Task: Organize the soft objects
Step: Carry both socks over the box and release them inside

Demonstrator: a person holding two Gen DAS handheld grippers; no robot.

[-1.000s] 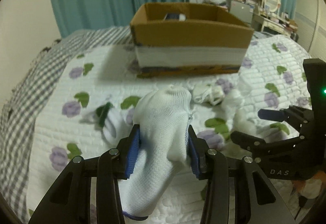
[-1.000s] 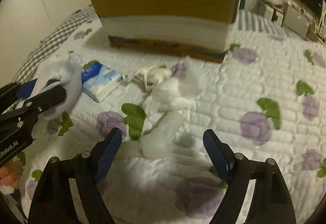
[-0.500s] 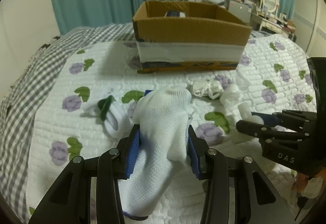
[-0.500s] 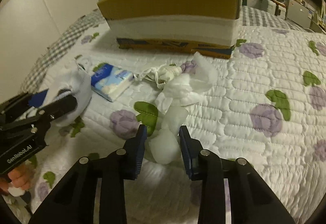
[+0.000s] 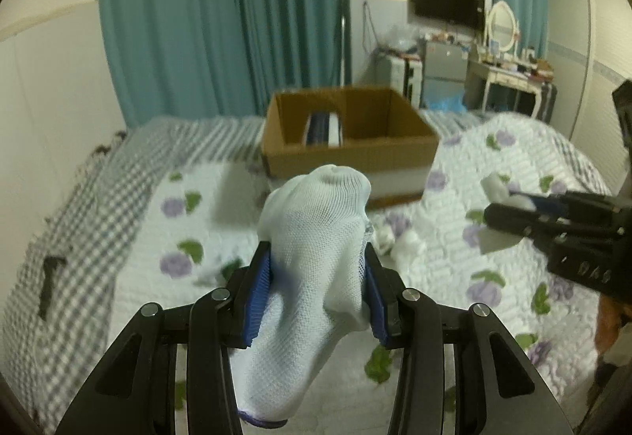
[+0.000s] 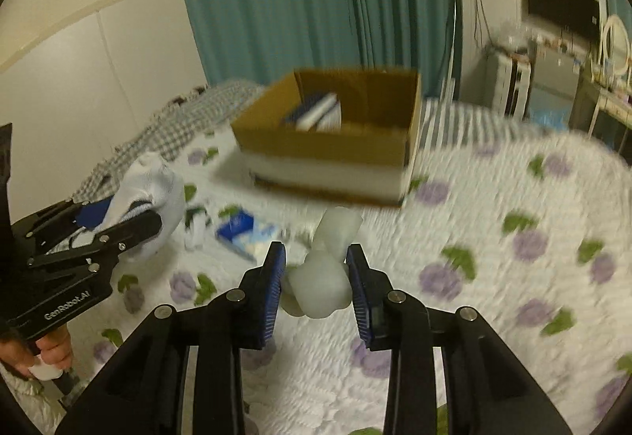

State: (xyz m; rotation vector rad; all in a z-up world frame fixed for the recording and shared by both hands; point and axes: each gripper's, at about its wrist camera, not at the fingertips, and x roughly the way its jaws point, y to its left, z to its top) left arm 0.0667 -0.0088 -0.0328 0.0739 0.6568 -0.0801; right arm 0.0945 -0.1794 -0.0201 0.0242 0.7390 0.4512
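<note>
My left gripper (image 5: 318, 283) is shut on a white mesh sock (image 5: 312, 269) and holds it up above the floral quilt. It also shows at the left of the right wrist view (image 6: 130, 221), with the sock (image 6: 152, 194) in it. My right gripper (image 6: 316, 273) is shut on a white crumpled sock (image 6: 322, 285), lifted off the quilt. It shows at the right of the left wrist view (image 5: 509, 215). An open cardboard box (image 5: 347, 134) stands ahead on the bed, also in the right wrist view (image 6: 331, 154), with a blue and white pack inside.
A blue tissue pack (image 6: 247, 231) and a small white sock (image 6: 196, 227) lie on the quilt (image 6: 493, 257) in front of the box. More white soft items (image 5: 399, 243) lie on the quilt. A grey checked blanket (image 5: 79, 221) covers the bed's left side.
Both grippers have risen off the quilt, each with its sock. The right gripper closed on the crumpled white sock a second ago and now carries it. The box interior shows now.
</note>
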